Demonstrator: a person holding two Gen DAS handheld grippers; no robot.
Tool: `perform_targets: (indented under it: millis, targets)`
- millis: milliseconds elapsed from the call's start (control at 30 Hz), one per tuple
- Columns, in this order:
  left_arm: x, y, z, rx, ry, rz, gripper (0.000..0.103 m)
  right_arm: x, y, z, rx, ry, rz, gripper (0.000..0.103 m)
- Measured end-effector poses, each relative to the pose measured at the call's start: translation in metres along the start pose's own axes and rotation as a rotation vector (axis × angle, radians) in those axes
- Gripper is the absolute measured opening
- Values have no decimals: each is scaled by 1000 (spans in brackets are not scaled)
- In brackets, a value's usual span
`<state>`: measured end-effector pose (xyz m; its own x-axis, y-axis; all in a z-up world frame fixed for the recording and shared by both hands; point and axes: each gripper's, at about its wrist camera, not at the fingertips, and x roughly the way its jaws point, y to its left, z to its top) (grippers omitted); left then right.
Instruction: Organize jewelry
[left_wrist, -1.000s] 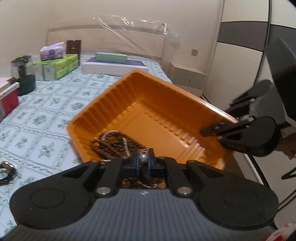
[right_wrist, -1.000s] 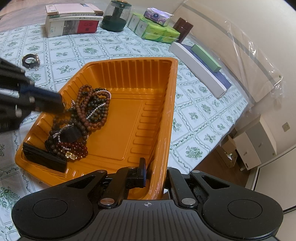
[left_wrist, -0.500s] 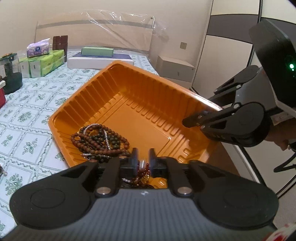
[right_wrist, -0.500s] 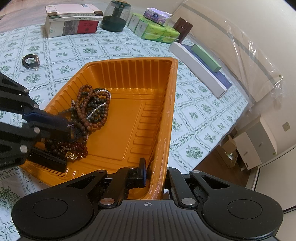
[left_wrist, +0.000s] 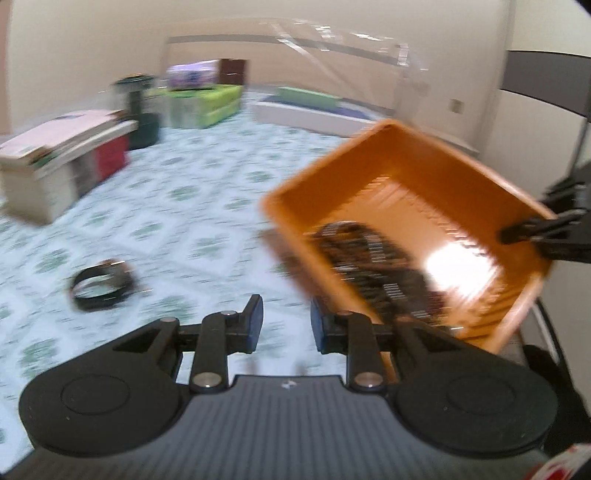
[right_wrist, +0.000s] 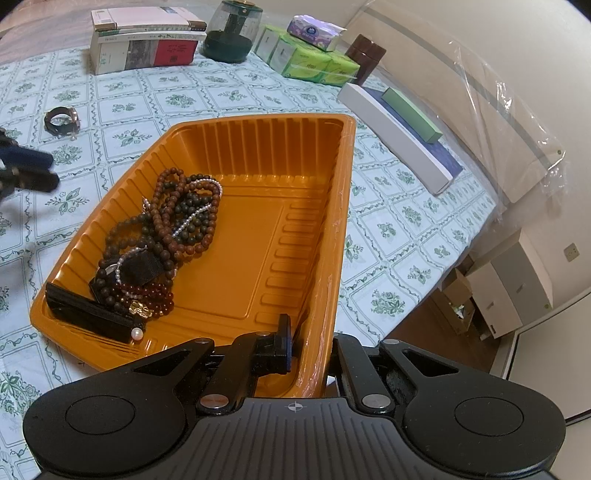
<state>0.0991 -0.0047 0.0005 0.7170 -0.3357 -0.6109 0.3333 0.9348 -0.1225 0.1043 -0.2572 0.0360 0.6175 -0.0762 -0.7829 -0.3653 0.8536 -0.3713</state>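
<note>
the right tongs (right_wrist: 308, 349) clamped the near wall of the orange tray (right_wrist: 258, 133), one finger inside and one outside. in the tray's near left part lay a heap of beads (right_wrist: 177, 218), a black box (right_wrist: 85, 312) and a pearl (right_wrist: 137, 334). the left tongs (left_wrist: 284, 326) hung wide and empty over the patterned cloth (left_wrist: 184, 206) left of the tray (left_wrist: 369, 147); that view was blurred. further left, a dark bracelet (right_wrist: 62, 120) lay on the cloth, apart from the tray. at the back stood stacked books (right_wrist: 144, 40), a green jar (right_wrist: 232, 33), tissue packs (right_wrist: 314, 62), a brown cup (right_wrist: 364, 55) and a long white box (right_wrist: 395, 136).
</note>
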Motion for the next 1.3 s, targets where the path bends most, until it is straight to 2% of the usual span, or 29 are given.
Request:
perform_targets:
  millis: [233, 367, 633, 1033, 1100, 1133, 1167, 1300]
  targets:
    - [10, 49, -8, -39, 11, 135, 25, 1, 0, 0, -3, 3, 1, 5]
    - [26, 63, -7, -29, 25, 177, 25, 2, 0, 0, -3, 3, 1, 5]
    - [56, 79, -1, -35, 27, 200, 25, 2, 0, 0, -3, 5, 2, 5]
    - [74, 76, 0, -32, 11, 222, 25, 4, 0, 0, -2, 7, 2, 5]
    - [74, 75, 0, -29, 12, 230, 19, 4, 0, 0, -2, 6, 2, 5]
    - [74, 74, 0, -29, 15, 231, 8, 4, 0, 0, -2, 6, 2, 5]
    - [73, 73, 1, -27, 16, 234, 6, 4, 0, 0, -1, 6, 2, 5]
    - [66, 67, 2, -15, 8, 225, 6, 4, 0, 0, -2, 6, 2, 5]
